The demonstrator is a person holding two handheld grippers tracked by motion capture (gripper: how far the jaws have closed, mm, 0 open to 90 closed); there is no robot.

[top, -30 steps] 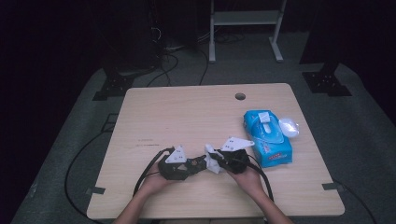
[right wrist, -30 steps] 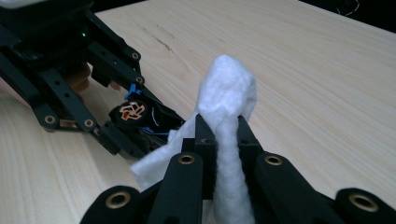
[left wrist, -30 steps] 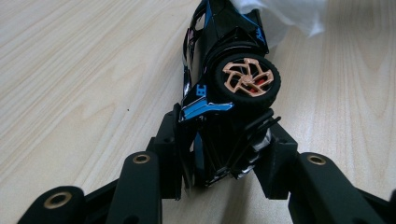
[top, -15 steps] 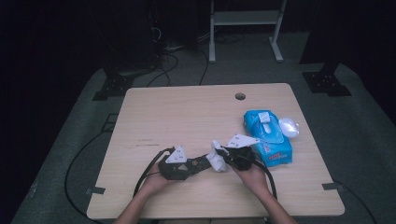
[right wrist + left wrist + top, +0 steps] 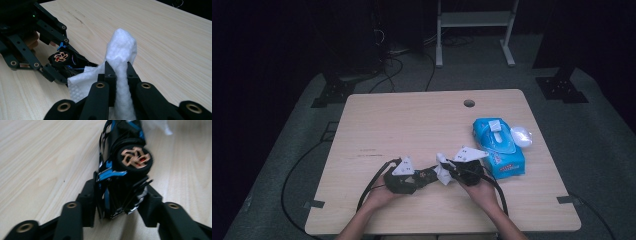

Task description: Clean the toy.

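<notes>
Toy car [image 5: 120, 177], black and blue with a copper-spoked wheel, sits low centre of the high view between the left gripper [image 5: 117, 202], whose jaws have just been opening around it. Beside it, the right gripper [image 5: 121, 72] pinches a white wipe [image 5: 121, 50] tight.

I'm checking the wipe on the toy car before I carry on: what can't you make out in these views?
- Toy car, left gripper view: its front end is blurred and cut by the top edge.
- White wipe, right gripper view: it covers the spot where it meets the car.
- High view: car and wipe are too small between the left tongs and right tongs.
- Blue wipes pack: print too small.
</notes>
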